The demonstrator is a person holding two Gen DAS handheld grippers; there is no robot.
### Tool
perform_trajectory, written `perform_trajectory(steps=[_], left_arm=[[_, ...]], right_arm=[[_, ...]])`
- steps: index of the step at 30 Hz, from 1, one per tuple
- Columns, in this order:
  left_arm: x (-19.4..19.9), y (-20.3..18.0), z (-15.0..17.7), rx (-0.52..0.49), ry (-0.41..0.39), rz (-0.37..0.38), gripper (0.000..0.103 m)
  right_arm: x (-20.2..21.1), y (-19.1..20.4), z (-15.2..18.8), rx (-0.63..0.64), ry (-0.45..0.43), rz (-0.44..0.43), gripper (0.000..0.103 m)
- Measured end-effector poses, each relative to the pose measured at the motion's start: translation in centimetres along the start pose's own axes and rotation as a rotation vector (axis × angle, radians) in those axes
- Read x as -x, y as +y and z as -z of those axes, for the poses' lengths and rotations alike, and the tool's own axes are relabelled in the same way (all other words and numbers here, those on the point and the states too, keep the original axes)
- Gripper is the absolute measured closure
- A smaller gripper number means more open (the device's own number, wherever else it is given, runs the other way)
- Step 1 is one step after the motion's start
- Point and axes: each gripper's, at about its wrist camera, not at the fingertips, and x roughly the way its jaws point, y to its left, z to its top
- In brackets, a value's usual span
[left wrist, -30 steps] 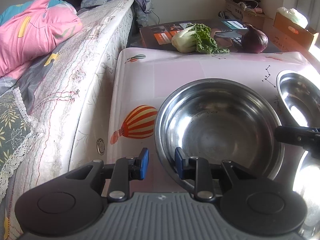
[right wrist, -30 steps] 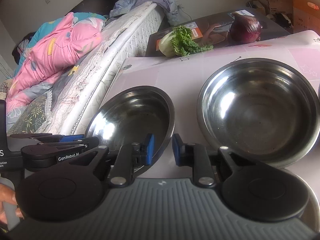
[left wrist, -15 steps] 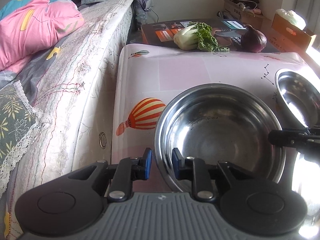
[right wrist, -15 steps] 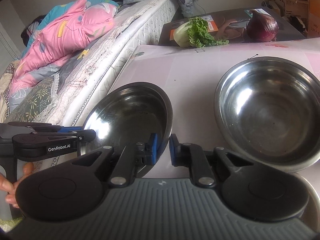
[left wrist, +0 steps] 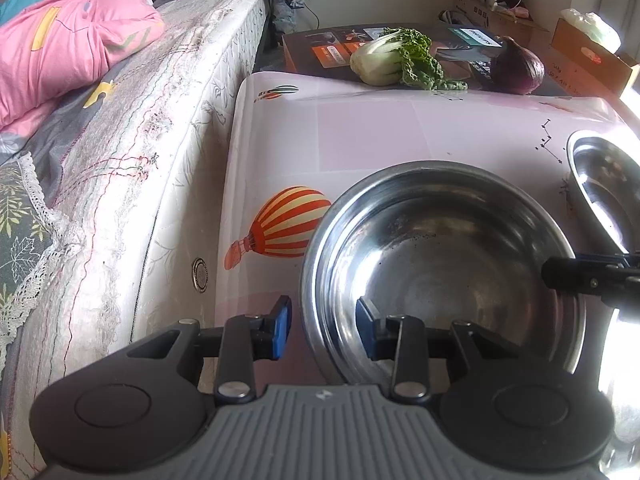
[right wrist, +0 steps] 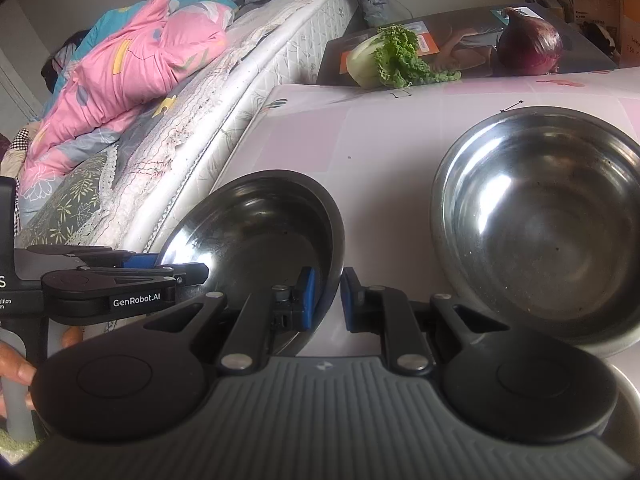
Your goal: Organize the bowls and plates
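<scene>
A steel bowl (left wrist: 440,264) sits at the table's near left; it also shows in the right wrist view (right wrist: 260,232). My left gripper (left wrist: 323,330) is open, its blue pads straddling the bowl's near-left rim. My right gripper (right wrist: 327,298) is shut on the same bowl's right rim; its fingers (left wrist: 588,278) show at that rim in the left wrist view. A second, larger steel bowl (right wrist: 544,216) sits to the right, and shows at the edge of the left wrist view (left wrist: 608,192). A third steel rim (right wrist: 624,404) shows under my right gripper.
The table (left wrist: 360,132) has a pink cloth with a balloon print (left wrist: 280,224). A mattress (left wrist: 140,152) runs along its left edge. A cabbage (left wrist: 392,60) and a red onion (left wrist: 520,66) lie on a dark box behind the table.
My left gripper has opened wider around the bowl's rim. My right gripper has moved in over the bowl's right rim and narrowed onto it.
</scene>
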Motion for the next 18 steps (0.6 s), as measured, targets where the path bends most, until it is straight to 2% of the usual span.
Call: perform_trajectory(steps=[3, 18], left_arm=[[-0.3, 0.0, 0.0, 0.006, 0.011, 0.015, 0.069], [0.7, -0.8, -0.2, -0.005, -0.024, -0.031, 0.069]], right_arm=[[-0.4, 0.1, -0.1, -0.003, 0.004, -0.003, 0.089], [0.4, 0.7, -0.3, 0.017, -0.025, -0.001, 0.088]])
